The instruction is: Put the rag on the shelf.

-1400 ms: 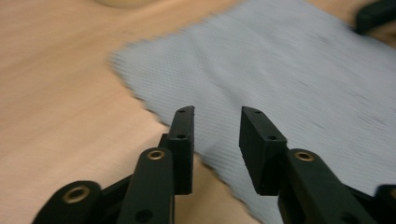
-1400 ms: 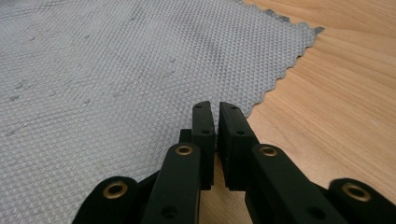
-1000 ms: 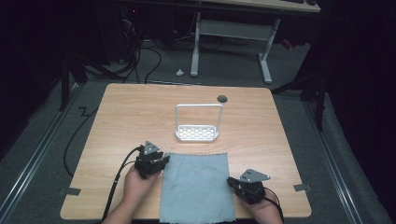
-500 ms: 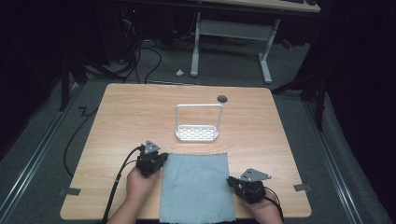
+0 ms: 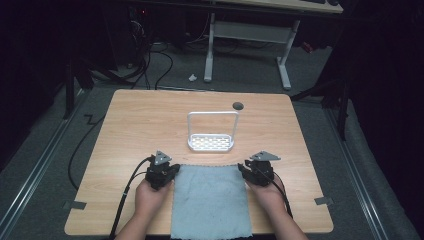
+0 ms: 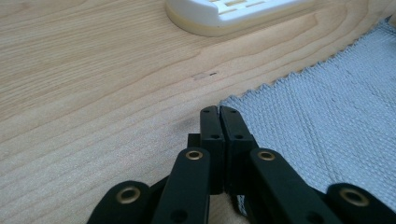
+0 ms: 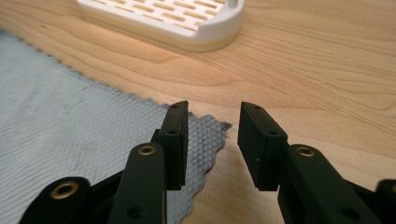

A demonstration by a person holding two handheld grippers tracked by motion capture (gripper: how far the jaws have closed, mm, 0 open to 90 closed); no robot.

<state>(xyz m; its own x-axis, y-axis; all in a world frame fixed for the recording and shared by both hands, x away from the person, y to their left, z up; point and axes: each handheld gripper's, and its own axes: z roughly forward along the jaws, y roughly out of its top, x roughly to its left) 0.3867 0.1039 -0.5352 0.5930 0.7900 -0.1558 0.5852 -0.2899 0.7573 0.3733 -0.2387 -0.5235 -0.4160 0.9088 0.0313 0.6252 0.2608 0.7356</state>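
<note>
We see the left gripper with its two black jaws pressed together, tips at the far left corner of the grey cloth; whether any cloth is pinched between them we cannot tell, since the corner lies just under and beside the tips. In the high view this left gripper sits at the cloth's upper left corner, held by the left hand, with a black cable trailing back toward the table's near edge. The right gripper has its jaws apart, and the cloth's far right corner lies between them, close to the left-hand jaw in that view, with bare wood under the other jaw. From above, the right gripper rests at the cloth's upper right corner, held by the right hand. The cloth lies flat on the near middle of the wooden table, its near edge hanging at the table's front. Just beyond the cloth's far edge stands a white slotted tray with a tall wire handle arching over it. Farther back we see a small dark round hole in the tabletop. Beyond the table, a white desk frame stands on the grey floor.
</note>
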